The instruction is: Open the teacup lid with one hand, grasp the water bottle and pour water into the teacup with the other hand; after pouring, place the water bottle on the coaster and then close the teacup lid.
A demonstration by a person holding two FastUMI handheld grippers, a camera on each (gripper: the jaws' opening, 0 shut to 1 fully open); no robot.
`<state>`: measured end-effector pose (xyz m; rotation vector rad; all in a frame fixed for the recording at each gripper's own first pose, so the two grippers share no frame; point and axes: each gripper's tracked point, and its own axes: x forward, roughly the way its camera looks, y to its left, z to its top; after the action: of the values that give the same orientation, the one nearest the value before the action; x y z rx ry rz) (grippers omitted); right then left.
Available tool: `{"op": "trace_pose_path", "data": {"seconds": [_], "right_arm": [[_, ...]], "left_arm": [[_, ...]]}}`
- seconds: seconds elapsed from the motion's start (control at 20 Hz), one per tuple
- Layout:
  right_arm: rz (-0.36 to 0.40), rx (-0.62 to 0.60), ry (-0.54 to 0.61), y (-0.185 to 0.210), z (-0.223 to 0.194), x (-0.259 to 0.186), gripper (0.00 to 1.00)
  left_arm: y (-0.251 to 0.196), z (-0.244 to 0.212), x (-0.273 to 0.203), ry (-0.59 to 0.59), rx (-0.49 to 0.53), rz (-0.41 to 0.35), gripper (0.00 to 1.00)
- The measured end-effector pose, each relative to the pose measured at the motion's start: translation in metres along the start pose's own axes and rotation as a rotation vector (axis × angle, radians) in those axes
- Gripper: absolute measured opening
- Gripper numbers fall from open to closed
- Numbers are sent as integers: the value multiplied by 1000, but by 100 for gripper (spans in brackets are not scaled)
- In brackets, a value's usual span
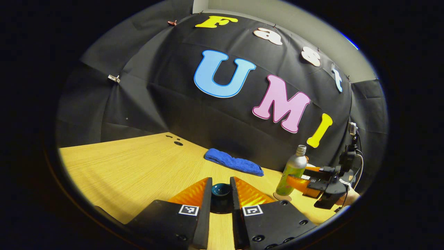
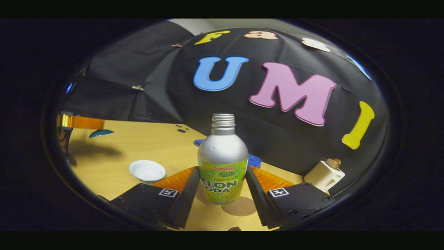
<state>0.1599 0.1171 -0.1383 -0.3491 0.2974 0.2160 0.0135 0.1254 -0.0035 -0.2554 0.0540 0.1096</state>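
The bottle point(image 2: 222, 163) stands straight up at the frame's middle, between the right gripper's point(image 2: 222, 189) open jaws. The left gripper point(image 1: 221, 192) squeezes the lid point(image 1: 221, 191).

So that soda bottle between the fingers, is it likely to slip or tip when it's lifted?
The bottle looks like smooth metal with a glossy label, so it may slip under a light grip. It is tall and narrow, so probably tippy if nudged high. Its neck is uncapped, so tilting could spill. The right gripper flanks its lower half.
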Motion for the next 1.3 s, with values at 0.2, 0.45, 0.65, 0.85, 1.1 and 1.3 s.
{"op": "trace_pose_path", "data": {"seconds": [0.2, 0.45, 0.65, 0.85, 1.1, 1.3], "right_arm": [[-56, 121, 2, -15, -16, 17, 79], [-67, 298, 42, -18, -34, 15, 80], [-95, 383, 62, -19, -46, 14, 79], [-111, 390, 65, -26, -52, 16, 80], [-107, 387, 80, -24, -57, 19, 80], [-108, 382, 83, -24, -59, 19, 81]], "left_arm": [[0, -2, 1, 6, -4, -1, 31], [-1, -2, 1, 7, -1, -2, 31], [-1, -3, 2, 9, -3, -3, 31], [1, -5, 2, 13, -3, 1, 31], [1, -8, 4, 20, -1, 2, 31], [1, -8, 4, 22, 0, 2, 31]]}}
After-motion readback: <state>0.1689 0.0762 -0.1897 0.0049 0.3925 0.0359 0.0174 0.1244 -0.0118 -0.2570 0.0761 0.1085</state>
